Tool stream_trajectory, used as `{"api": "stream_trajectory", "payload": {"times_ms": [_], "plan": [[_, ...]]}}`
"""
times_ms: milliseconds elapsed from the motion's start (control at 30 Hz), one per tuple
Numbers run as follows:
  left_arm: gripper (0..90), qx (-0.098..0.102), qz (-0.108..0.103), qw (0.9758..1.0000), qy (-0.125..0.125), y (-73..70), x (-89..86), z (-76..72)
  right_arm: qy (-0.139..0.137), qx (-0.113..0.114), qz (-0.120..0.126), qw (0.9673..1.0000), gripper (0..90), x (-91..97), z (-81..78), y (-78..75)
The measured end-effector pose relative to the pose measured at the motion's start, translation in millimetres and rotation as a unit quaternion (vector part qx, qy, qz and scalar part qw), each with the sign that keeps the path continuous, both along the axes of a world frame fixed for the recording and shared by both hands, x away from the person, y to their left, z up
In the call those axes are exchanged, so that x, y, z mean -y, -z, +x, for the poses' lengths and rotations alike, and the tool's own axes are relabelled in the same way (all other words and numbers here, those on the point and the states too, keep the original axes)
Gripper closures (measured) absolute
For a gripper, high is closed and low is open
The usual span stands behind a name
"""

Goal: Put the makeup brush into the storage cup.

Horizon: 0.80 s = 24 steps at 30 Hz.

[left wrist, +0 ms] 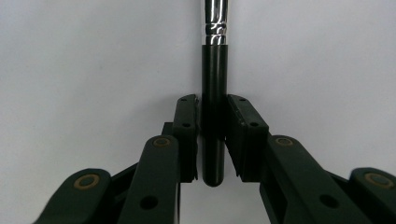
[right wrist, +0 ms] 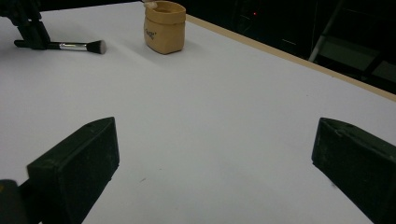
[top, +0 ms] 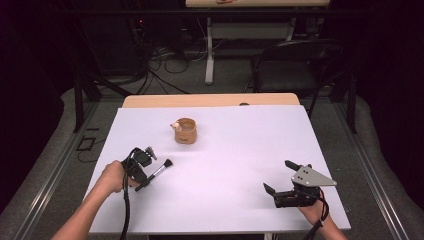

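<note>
A white-topped bench [top: 225, 165] is carrying a tan pouch [top: 185, 131] beyond both tongs, while a makeup brush [top: 159, 170] is lying by the left tongs [top: 141, 176].

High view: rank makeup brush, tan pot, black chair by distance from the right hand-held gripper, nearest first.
Measured from the right hand-held gripper, at the table's near right:
1. Makeup brush, to its left on the white table, its handle between the left hand-held gripper's jaws.
2. Tan pot, up and left, toward the table's far middle.
3. Black chair, beyond the far edge, on the floor.
</note>
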<state>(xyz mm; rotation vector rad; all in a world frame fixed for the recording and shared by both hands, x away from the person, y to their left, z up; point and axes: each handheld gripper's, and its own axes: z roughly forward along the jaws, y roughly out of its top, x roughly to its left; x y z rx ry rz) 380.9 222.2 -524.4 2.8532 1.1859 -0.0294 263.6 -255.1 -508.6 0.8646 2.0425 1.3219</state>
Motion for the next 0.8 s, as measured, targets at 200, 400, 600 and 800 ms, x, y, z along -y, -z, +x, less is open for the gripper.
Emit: {"api": "stream_trajectory", "payload": {"times_ms": [200, 400, 600, 800], "plan": [[76.4, 0.009, 0.004, 0.9999, 0.001, 0.2, 0.8, -1.3, 0.001, -0.001, 0.0, 1.0, 0.2, -0.2, 0.3, 0.3], [79.2, 0.014, 0.011, 0.9998, 0.008, -0.2, 2.7, -3.2, 0.0, -0.001, -0.001, 1.0, 0.2, 0.0, 0.1, 0.0], [79.4, 0.014, 0.009, 0.9998, 0.013, -0.1, 2.8, -3.3, 0.001, -0.002, -0.001, 1.0, 0.3, 0.2, 0.2, 0.0], [79.6, 0.022, -0.011, 0.9995, 0.017, -2.9, 2.7, -5.3, 0.001, -0.001, -0.001, 1.0, 0.3, -0.2, 0.3, 0.3]]}}
